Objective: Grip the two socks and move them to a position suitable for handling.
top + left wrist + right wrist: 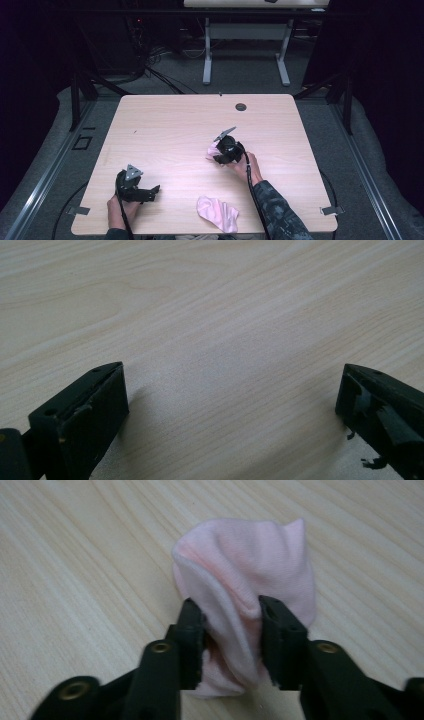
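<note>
A bunched pink sock (250,565) lies on the light wooden table (175,120), a little right of its middle. My right gripper (231,630) is shut on it, the two black jaws pinching the cloth from either side. From the high view the same gripper (217,152) sits tilted down onto the sock (213,148), with a hand in a camouflage sleeve behind it. A second pink sock (217,212) lies flat near the front edge. My left gripper (154,192) rests at the front left, and its jaws (230,390) stand wide open over bare wood.
A dark round cable hole (241,106) sits near the table's far edge. Beyond the table are the white legs of another desk (207,60) and cables on the grey floor. Metal rails run along both sides of the table.
</note>
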Demonstrator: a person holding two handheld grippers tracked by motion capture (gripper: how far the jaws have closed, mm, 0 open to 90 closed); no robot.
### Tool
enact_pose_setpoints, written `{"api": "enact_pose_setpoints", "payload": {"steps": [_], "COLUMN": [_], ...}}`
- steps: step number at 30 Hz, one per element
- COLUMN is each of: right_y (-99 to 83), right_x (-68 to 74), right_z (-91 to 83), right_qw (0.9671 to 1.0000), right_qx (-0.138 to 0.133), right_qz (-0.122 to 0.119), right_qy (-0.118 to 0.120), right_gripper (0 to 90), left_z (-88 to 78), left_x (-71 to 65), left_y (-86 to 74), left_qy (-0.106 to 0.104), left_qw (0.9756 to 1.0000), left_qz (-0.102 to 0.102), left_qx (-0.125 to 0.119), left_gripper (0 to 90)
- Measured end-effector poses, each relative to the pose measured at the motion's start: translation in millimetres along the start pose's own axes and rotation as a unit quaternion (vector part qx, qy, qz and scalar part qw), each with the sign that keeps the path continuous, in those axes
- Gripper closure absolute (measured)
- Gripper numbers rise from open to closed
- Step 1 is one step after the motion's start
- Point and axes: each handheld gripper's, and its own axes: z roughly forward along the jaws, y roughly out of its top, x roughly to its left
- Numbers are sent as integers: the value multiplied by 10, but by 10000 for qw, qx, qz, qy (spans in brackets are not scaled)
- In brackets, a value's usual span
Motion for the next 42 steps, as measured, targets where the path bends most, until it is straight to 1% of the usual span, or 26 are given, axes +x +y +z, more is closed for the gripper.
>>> {"api": "enact_pose_setpoints", "payload": {"steps": [1, 4, 5, 6, 7, 8, 9, 10, 13, 16, 19, 22, 23, 24, 25, 26, 27, 29, 30, 31, 33, 34, 36, 37, 39, 42], "right_y": [-17, -22, -16, -16, -9, -9, -18, -30, -89, -143, -278, -344, -408, -408, -453, -453, -494, -510, -510, -520, -538, -538, -574, -574, -664, -727], "right_x": [-9, -11, 11, 11, 61, 61, 139, 179, 308, 370, 462, 519, 543, 543, 539, 539, 502, 474, 474, 460, 452, 452, 434, 434, 432, 426], "right_z": [-18, -122, -214, -214, -360, -360, -522, -589, -733, -745, -654, -576, -471, -471, -384, -384, -336, -357, -357, -439, -531, -531, -648, -648, -777, -844], "right_qw": [10000, 9997, 9995, 9995, 9991, 9991, 9985, 9981, 9982, 9986, 9991, 9994, 9996, 9996, 9997, 9997, 9997, 9997, 9997, 9995, 9992, 9992, 9988, 9988, 9979, 9973], "right_qx": [-74, -231, -283, -283, -384, -384, -530, -590, -573, -496, -286, -181, -63, -63, 47, 47, 1, -87, -87, -203, -315, -315, -381, -381, -523, -585], "right_qz": [35, 104, 98, 98, 86, 86, 25, -6, -60, -69, -22, -85, -91, -91, -59, -59, -7, 57, 57, 85, 140, 140, 230, 230, 306, 372], "right_qy": [10, 70, 79, 79, 141, 141, 128, 148, 181, 191, 317, 286, 251, 251, 227, 227, 245, 235, 235, 239, 196, 196, 219, 219, 239, 243], "right_gripper": [749, 759, 759, 759, 758, 758, 756, 754, 748, 741, 729, 722, 699, 699, 618, 618, 518, 410, 410, 334, 271, 271, 235, 235, 236, 244], "left_z": [0, 0, 0, 0, 0, 0, 0, -1, -1, 0, 0, 0, 0, 0, 0, 0, 0, 1, 1, 0, 0, 0, 0, 0, 0, 3], "left_x": [0, 1, 1, 1, 1, 1, 1, 1, 1, 1, 1, 1, 1, 1, 0, 0, 0, 0, 0, 1, 0, 0, 1, 1, 2, 1], "left_y": [0, 0, 0, 0, 0, 0, 0, 0, 0, 0, 0, 0, 0, 0, 0, 0, -1, -1, -1, 0, 0, 0, 0, 0, 0, 0], "left_qy": [0, -5, -4, -4, -5, -5, -4, -4, -1, -1, -1, -1, 1, 1, 1, 1, 2, 2, 4, 4, 10, 10, 10, 10, 8, 20], "left_qw": [10000, 10000, 10000, 10000, 10000, 10000, 10000, 10000, 10000, 10000, 10000, 10000, 10000, 10000, 10000, 10000, 10000, 10000, 10000, 10000, 10000, 10000, 10000, 10000, 10000, 10000], "left_qz": [-1, -6, -8, -8, -7, -7, -7, -5, -7, -6, -10, -10, -7, -7, -17, -20, -21, -22, -20, -9, -15, -15, -10, -10, -8, -38], "left_qx": [1, -3, -4, -4, -4, -4, -5, -2, -3, -8, -4, -5, -8, -8, -9, -10, -9, -11, -11, -6, -8, -8, -5, -5, -6, -32], "left_gripper": [3, 4, 4, 4, 5, 5, 5, 5, 5, 5, 5, 5, 5, 5, 5, 5, 5, 5, 5, 5, 5, 5, 4, 5, 4, 5]}}
